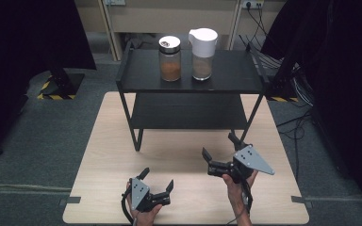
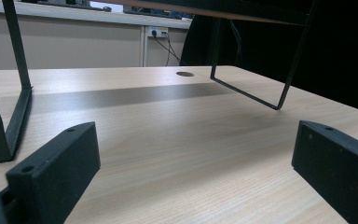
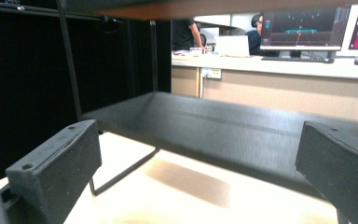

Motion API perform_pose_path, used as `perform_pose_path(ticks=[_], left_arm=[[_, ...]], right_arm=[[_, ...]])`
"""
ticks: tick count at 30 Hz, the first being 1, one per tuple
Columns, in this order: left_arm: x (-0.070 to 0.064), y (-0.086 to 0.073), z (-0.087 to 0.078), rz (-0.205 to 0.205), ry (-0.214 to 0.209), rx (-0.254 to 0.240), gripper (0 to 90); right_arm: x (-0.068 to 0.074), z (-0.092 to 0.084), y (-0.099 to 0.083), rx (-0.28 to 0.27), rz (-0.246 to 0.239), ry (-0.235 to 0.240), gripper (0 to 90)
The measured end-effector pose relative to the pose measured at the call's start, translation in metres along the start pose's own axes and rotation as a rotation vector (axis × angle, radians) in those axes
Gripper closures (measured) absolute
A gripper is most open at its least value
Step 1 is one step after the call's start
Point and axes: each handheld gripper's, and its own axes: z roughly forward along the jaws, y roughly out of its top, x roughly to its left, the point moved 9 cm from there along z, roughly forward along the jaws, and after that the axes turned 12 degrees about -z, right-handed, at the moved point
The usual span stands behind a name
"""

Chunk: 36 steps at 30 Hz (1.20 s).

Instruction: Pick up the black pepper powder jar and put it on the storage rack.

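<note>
A black two-tier rack (image 1: 141,77) stands at the far half of the light wooden table (image 1: 113,155). On its top shelf sit a glass jar (image 1: 170,59) with a silver lid and brown powder, and beside it a clear jar (image 1: 202,54) with a white spouted lid. My left gripper (image 1: 158,179) rests near the table's front edge, open and holding nothing; its own view (image 2: 193,168) looks across bare wood at the rack's legs (image 2: 9,116). My right gripper (image 1: 219,146) is open and empty, close to the rack's front right leg, facing the lower shelf (image 3: 223,135).
Black curtains hang on both sides of the table. Cables (image 1: 292,127) trail on the floor at the right. A small round hole (image 2: 185,73) marks the tabletop. Beyond the rack is a desk with monitors (image 3: 303,25) and people at it.
</note>
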Motion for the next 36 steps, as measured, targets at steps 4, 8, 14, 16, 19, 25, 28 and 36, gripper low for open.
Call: perform_pose_path(ticks=[4,8,14,16,19,25,28,36], left_arm=[[0.0,0.0,0.0,0.001,0.0,0.001,0.2],[0.0,0.0,0.0,0.001,0.0,0.002,0.2],[0.0,0.0,0.0,0.0,-0.001,0.003,0.2],[0.0,0.0,0.001,0.0,-0.002,0.004,0.2],[0.0,0.0,0.001,-0.001,-0.002,0.004,0.2],[0.0,0.0,0.001,0.0,-0.002,0.006,0.1],[0.0,0.0,0.001,0.001,-0.002,0.007,0.1],[0.0,0.0,0.001,0.001,-0.002,0.007,0.2]], right_arm=[[0.005,-0.004,-0.021,0.013,0.016,-0.003,0.4],[0.007,-0.006,-0.04,0.033,0.041,-0.002,0.4],[0.014,-0.007,-0.061,0.053,0.055,0.001,0.4],[0.016,-0.008,-0.068,0.058,0.061,0.004,0.4],[0.02,-0.007,-0.076,0.071,0.06,0.007,0.4],[0.03,-0.009,-0.094,0.088,0.081,0.025,0.4],[0.033,-0.011,-0.1,0.091,0.084,0.026,0.4],[0.038,-0.014,-0.111,0.104,0.103,0.032,0.5]])
